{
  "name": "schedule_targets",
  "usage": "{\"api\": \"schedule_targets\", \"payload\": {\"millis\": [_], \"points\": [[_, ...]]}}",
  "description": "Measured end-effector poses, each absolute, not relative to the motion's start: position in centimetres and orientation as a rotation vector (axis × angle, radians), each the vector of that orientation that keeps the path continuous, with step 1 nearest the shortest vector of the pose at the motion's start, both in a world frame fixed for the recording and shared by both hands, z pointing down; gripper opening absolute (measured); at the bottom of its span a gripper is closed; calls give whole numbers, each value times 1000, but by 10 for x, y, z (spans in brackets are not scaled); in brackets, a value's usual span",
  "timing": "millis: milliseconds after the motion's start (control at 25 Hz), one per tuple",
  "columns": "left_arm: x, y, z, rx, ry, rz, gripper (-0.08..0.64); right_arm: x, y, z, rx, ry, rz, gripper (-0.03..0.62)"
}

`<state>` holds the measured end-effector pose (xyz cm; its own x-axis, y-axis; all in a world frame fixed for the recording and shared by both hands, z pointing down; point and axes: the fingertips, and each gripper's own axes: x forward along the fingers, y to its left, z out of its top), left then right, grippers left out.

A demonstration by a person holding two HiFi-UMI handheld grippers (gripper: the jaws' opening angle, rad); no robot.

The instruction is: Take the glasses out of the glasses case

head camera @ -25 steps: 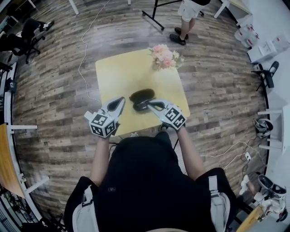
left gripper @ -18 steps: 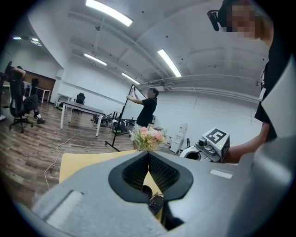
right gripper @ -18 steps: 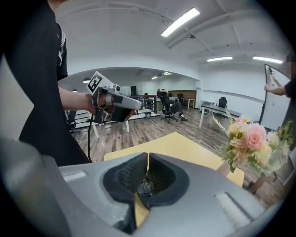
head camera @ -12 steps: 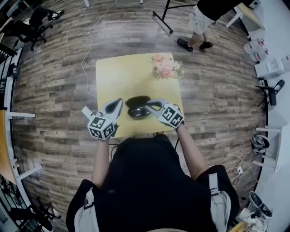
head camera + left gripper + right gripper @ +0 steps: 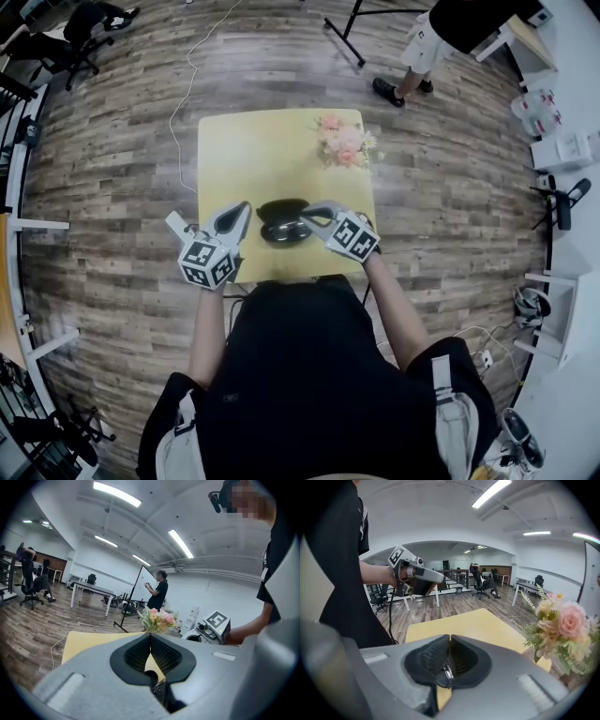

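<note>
Head view: a yellow table (image 5: 244,155) on a wood-plank floor (image 5: 112,141), with a dark glasses case (image 5: 279,223) lying near the front edge, well apart from a bunch of pink flowers (image 5: 343,141) at the far right corner. Flanking the case, the left gripper (image 5: 243,209) just beside its left end and the right gripper (image 5: 307,212) at its right end, tips over or touching the rim; cannot tell which. Each marker cube toward the table's front edge, with bare forearms running back to a black shirt (image 5: 300,375).

Right gripper view: fingers (image 5: 427,660) closed, ribbed black pads meeting along one seam. Caught in that seam, thin-framed glasses (image 5: 443,677), one lens hanging at the lower end of the pads, a sliver of yellow table beneath. Cannot tell from this view whether any part of the glasses rests in the case. Beyond the fingers, the flowers at the right and the other gripper raised at the upper left.

Left gripper view: fingers (image 5: 135,654) also closed, tips touching, nothing clearly held. Through the small gap below the tips, a strip of table and a dark, partly wiry shape too small to name. Farther off, the flowers and the right gripper's marker cube (image 5: 217,620).

In the background, a standing person (image 5: 158,590) by a whiteboard (image 5: 140,581), desks and office chairs (image 5: 29,585) along the left.
</note>
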<state>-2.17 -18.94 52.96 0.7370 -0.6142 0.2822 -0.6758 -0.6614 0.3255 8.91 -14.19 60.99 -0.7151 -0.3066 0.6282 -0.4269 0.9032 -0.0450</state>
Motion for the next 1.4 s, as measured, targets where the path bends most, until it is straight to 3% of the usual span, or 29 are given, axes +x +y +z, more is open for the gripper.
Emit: {"api": "schedule_targets", "payload": {"millis": [880,1000,1400], "points": [[-69,-178,561,2418,-1108,230,11,81,-128,718,250,-2176,160,12],[-76,-173,564,2397,-1131,242,11,77,-127,734,200,-2123,120,49],[-120,-150,572,2312,-1257,255,11,62,-129,779,63,-2005,47,56]]}}
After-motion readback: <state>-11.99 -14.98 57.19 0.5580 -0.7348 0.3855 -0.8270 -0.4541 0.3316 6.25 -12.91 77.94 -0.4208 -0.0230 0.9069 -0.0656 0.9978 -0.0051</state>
